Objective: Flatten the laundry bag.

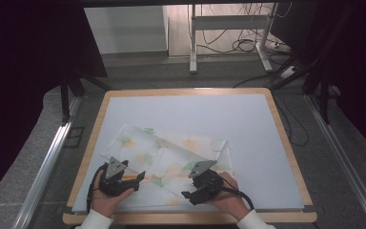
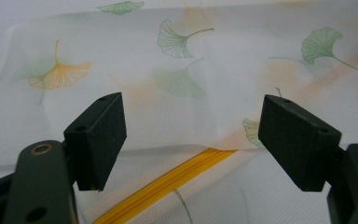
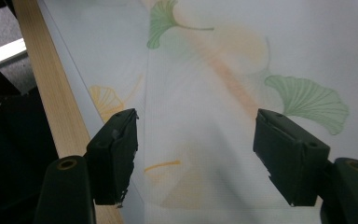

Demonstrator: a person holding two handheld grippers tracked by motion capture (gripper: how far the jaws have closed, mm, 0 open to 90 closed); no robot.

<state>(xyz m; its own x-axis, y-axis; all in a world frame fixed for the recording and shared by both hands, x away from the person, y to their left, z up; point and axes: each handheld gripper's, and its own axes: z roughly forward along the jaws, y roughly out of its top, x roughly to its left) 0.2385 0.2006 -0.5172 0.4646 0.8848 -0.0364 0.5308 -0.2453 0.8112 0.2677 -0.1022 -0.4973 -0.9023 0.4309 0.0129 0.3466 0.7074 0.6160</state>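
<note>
A sheer white cloth [image 1: 171, 155] printed with green and orange ginkgo leaves lies folded on the front half of the table. A yellow zipper [image 2: 168, 184] runs along its fold, seen as an orange line [image 1: 169, 177] between the two hands. My left gripper [image 1: 139, 176] sits at the cloth's front left corner, and its jaws [image 2: 193, 121] stand open low over the cloth [image 2: 191, 60] and zipper. My right gripper [image 1: 189, 194] is at the cloth's front edge, open [image 3: 198, 140] above the fabric [image 3: 223, 74]. Neither holds anything.
A white mat [image 1: 248, 124] covers the wooden table [image 1: 286, 143]; its back and right parts are bare. The wooden front rim [image 3: 51, 93] runs just left of the right gripper's jaws. Metal rails [image 1: 43, 167] flank the table, with cables and a stand on the floor behind.
</note>
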